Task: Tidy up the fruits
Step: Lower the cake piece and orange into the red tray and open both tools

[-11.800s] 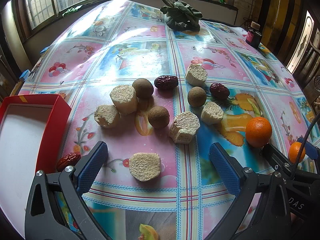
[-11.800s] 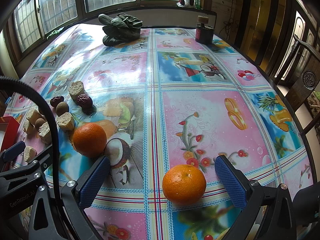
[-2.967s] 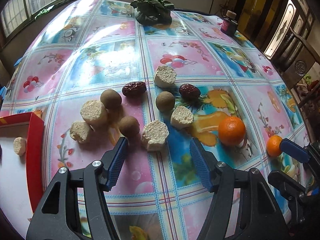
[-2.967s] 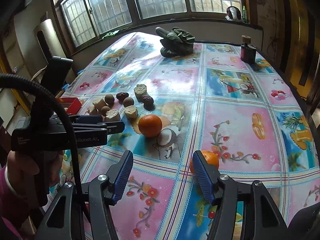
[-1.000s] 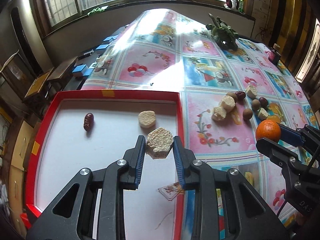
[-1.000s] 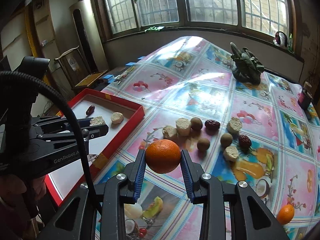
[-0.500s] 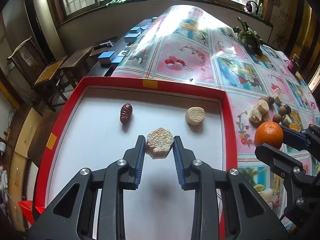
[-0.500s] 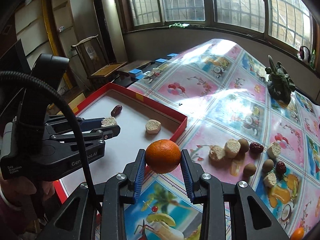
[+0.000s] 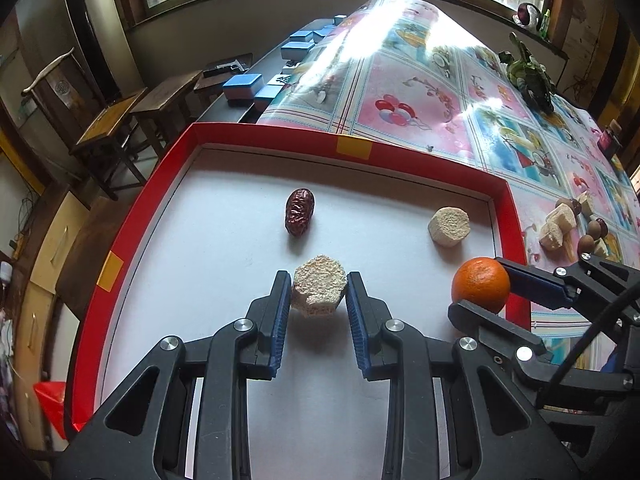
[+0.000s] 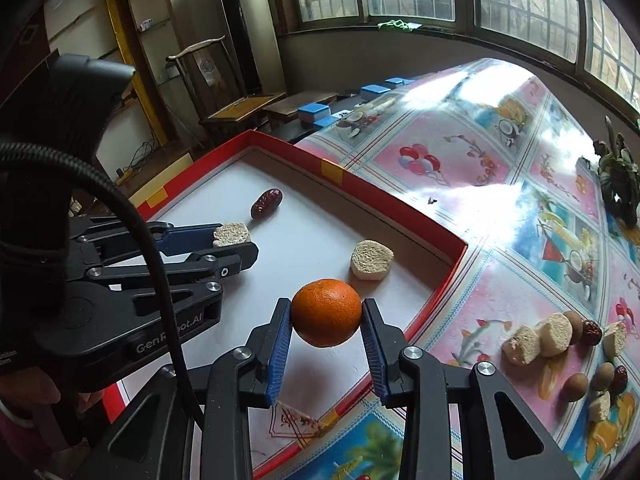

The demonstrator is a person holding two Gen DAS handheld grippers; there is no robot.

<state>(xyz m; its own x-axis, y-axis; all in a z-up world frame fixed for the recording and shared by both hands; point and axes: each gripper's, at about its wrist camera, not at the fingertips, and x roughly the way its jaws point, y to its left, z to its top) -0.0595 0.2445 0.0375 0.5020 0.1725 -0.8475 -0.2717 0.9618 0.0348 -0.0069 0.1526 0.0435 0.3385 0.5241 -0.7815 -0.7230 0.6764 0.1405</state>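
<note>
Grippers over the red tray (image 9: 512,216) — left gripper (image 9: 318,296) clamps a beige chunk (image 9: 319,291), right gripper (image 10: 326,316) an orange (image 10: 326,312).

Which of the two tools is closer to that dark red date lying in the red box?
Left. The left tool, gripping a pale chunk, sits just short of the date. The right tool, holding an orange, is farther off, by the box's right wall.

Count by kind:

- Orange (image 10: 326,312): one, between the right tool's pads.
- Beige cut chunks: one chunk (image 9: 318,291) clamped in the left tool, one (image 9: 449,225) ahead-right of it, four on the cloth.
- Red dates: one date (image 9: 299,211) ahead of the left tool; two on the cloth.
- Brown round fruits: three.
</note>
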